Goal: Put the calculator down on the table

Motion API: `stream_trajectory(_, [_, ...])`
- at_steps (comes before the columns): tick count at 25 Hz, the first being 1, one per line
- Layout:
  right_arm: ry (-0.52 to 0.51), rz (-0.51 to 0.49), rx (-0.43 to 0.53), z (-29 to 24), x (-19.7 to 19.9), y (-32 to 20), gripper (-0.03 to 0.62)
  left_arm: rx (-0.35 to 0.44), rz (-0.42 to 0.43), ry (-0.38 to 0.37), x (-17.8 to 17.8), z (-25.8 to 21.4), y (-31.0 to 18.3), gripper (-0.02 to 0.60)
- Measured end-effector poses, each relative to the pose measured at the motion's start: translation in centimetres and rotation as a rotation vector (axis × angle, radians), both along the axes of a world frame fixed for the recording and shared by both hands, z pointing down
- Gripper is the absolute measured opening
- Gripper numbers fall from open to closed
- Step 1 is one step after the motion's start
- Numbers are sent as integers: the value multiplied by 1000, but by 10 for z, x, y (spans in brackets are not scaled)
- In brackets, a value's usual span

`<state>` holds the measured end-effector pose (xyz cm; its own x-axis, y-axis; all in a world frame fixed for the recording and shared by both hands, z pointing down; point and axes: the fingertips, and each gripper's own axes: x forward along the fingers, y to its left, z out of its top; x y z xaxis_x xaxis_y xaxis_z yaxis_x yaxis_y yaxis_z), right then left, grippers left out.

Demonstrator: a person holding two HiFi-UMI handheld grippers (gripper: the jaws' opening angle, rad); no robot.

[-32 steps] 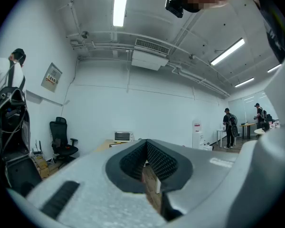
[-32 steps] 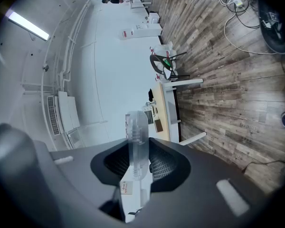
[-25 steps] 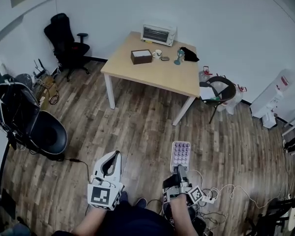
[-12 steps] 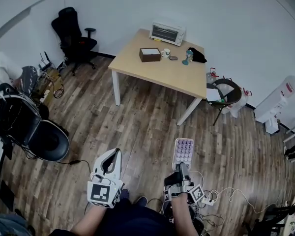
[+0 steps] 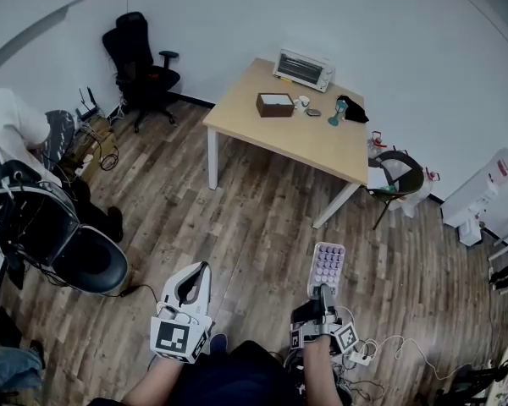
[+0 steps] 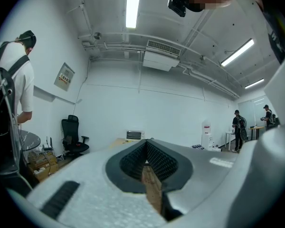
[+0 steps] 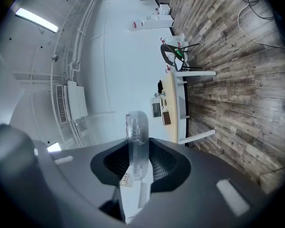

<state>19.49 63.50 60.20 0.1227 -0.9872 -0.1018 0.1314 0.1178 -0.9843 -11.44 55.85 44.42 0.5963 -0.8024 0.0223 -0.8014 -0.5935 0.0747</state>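
Jaws first: the right gripper (image 5: pixel 324 292) is clamped on the calculator (image 5: pixel 328 266). It pinches the near short end, one pad on the key face and one on the back. In the right gripper view we see the thing edge-on, a thin slab standing between the dark pads. The left gripper (image 5: pixel 205 265) has its jaws closed together with nothing in them, and just hangs at the lower left of centre in the head view.

The calculator sits low in the head view, a bit right of centre. It pokes out past the jaws with its purple keys facing up, over the wood floor (image 5: pixel 254 218). The table (image 5: pixel 271 138) is up in the upper middle of the frame, well apart from both grippers. A toaster oven (image 5: pixel 302 68) and a brown box (image 5: pixel 274 105) sit along its far side, and the near half looks bare.

Our take on how it will handle: it's a light, stiff plastic shell, so weight isn't the worry. The case looks smooth, and most of its length hangs beyond the pads, so we'd guess it can pivot or creep if it gets bumped. The keys will give a little under a pad, but the bare border won't. We reckon the end grip is a fine place to hold for laying it flat. A drop from up there could crack the case.
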Motion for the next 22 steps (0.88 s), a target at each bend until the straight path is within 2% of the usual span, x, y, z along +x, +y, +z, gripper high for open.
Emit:
stream_trajectory(7, [2,-11,-2,-4,-25,-38,110,4,-33,19,-33,-5,-33,-5])
stream_trajectory(14, [10,-52,-1,0,-29,-97,110,-5,-85,25,-45,5,-86,-3])
stream_trajectory(22, [-22,-86,11,4,-16,-185,110,25,-119,5,-32,-3,-153,-5])
